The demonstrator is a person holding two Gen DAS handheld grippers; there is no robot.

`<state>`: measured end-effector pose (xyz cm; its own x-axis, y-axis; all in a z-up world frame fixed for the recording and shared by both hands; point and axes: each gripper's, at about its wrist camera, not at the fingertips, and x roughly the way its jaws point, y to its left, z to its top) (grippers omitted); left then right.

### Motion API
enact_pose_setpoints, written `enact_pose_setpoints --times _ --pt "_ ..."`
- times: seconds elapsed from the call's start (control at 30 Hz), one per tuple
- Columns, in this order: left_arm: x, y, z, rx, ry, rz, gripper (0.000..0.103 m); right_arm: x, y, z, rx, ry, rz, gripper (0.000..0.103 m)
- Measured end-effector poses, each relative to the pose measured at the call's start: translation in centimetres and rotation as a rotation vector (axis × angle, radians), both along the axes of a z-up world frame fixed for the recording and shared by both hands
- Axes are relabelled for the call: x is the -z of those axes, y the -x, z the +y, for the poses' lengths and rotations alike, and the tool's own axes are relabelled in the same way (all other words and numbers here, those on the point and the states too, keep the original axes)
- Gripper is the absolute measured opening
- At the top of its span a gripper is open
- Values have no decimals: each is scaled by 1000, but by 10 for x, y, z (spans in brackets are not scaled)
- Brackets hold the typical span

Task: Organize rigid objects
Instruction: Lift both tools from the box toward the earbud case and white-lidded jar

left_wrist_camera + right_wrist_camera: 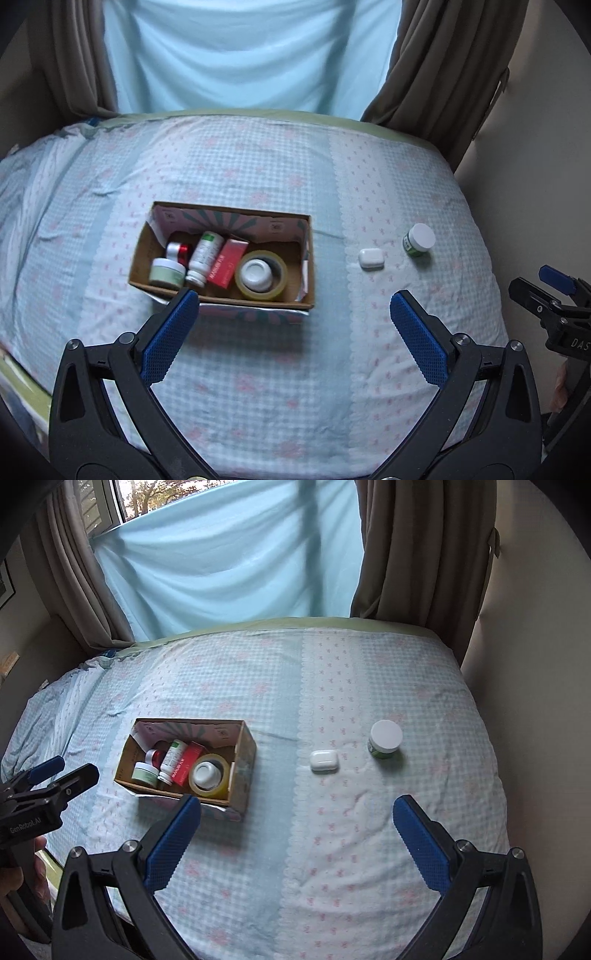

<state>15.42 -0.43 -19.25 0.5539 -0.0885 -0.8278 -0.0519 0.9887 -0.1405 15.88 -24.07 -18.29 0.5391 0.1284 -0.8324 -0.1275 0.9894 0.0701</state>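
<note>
A cardboard box (308, 258) (247, 768) sits on the bed. It holds a tape roll (261, 275) with a white cap inside it, a red carton (227, 266), a white bottle (204, 256), a pale green jar (167, 273) and a red-and-silver jar (178, 251). A white earbud case (371, 258) (324, 760) and a green jar with a white lid (418, 240) (385, 739) lie on the bed to the right of the box. My left gripper (293, 317) is open and empty, hovering near the box's front edge. My right gripper (295, 821) is open and empty, in front of the earbud case.
The bed (258, 369) has a blue checked cover with pink bows. A light blue sheet (229, 561) and brown curtains (417, 546) hang behind it. A wall (524, 664) borders the right side. The right gripper shows at the left wrist view's right edge (554, 295).
</note>
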Motion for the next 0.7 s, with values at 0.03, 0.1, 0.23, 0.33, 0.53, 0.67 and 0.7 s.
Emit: enact_pose_setpoints --times 0.03,0.1,0.23,0.33,0.53,0.67,0.7 --pt "4 1 -13 -6 5 8 103 3 -2 -12 -4 18 -2 103" --pt "10 -2 -39 -14 16 23 103 8 -8 -36 -11 38 3 103" --pt "26 -15 -79 -37 21 25 103 20 -22 -73 -11 40 9 103" --pt "51 -32 -103 -55 27 19 103 38 -37 -91 -11 52 8 103" --pt "139 -81 -148 -45 9 -7 103 105 -79 -115 -9 42 -29 103" --pt "204 -116 -179 9 -37 17 102 157 -106 -124 -28 44 -81 103" --pt "217 -123 -183 16 -49 11 102 168 -113 -124 -32 54 -89 103"
